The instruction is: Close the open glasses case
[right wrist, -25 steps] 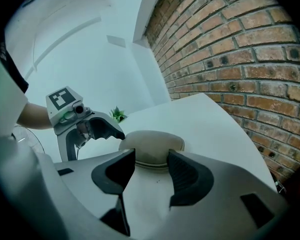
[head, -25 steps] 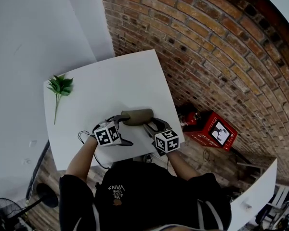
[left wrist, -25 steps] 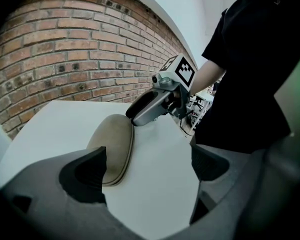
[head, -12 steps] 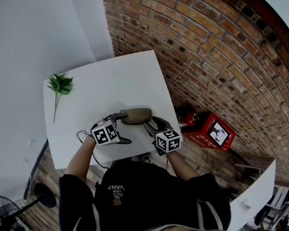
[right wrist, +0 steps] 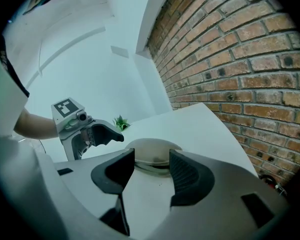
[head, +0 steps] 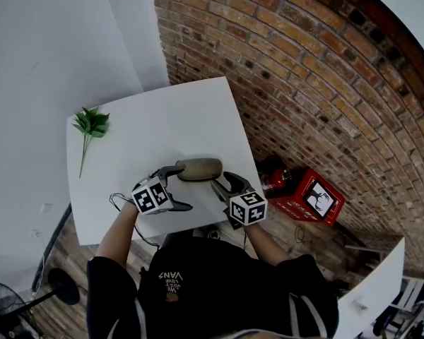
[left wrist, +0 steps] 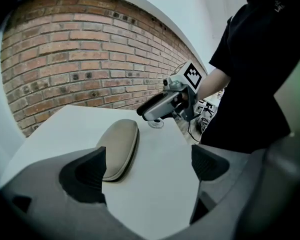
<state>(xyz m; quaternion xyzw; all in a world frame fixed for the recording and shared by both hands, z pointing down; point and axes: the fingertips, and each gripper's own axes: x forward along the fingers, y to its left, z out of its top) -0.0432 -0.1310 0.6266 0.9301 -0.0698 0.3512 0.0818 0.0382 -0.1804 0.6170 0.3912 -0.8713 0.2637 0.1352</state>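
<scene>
Beige glasses case [head: 199,169], lid down, white table [head: 162,119]

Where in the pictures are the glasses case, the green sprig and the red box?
glasses case [head: 199,169], head view, lid top.
green sprig [head: 92,123], head view, leaves.
red box [head: 297,191], head view, red face.

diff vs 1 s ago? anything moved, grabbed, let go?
Barely anything. The right gripper drew slightly back from the glasses case; the left gripper hardly shifted. Nothing grabbed or released: both are open and empty. The case lies shut in the same spot, and the plant sprig is unmoved.
</scene>
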